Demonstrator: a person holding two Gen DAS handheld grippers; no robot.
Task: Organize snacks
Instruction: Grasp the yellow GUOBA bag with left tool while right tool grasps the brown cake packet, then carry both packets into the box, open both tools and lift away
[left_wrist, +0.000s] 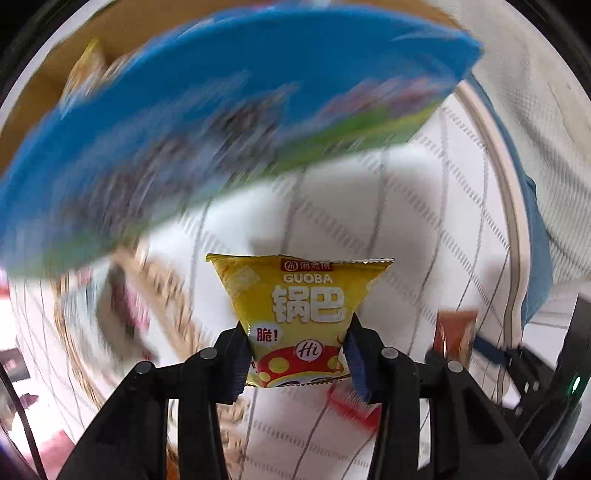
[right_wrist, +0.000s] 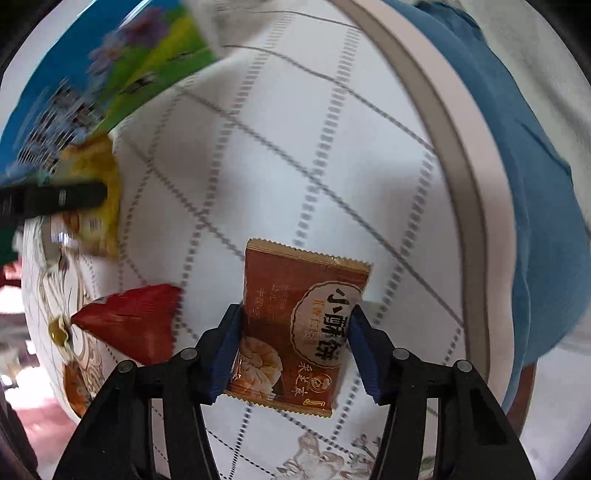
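Between our left gripper (left_wrist: 297, 354) pads we are pinching a yellow packet (left_wrist: 295, 314); our right gripper (right_wrist: 291, 350) is squeezing a brown packet (right_wrist: 295, 328).

Two packets (right_wrist: 295, 332) lie on the tablecloth (right_wrist: 295, 147) — bag (right_wrist: 92, 74) behind.

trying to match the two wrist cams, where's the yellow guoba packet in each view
Left wrist: the yellow packet sits bottom centre, pinched between the left gripper pads.
Right wrist: it is at the left edge, mid-height, blurred, with a black finger of the left gripper across it.
Shared landmark: the big blue bag, upper left in both views; the brown packet in the right gripper also shows at lower right of the left view.
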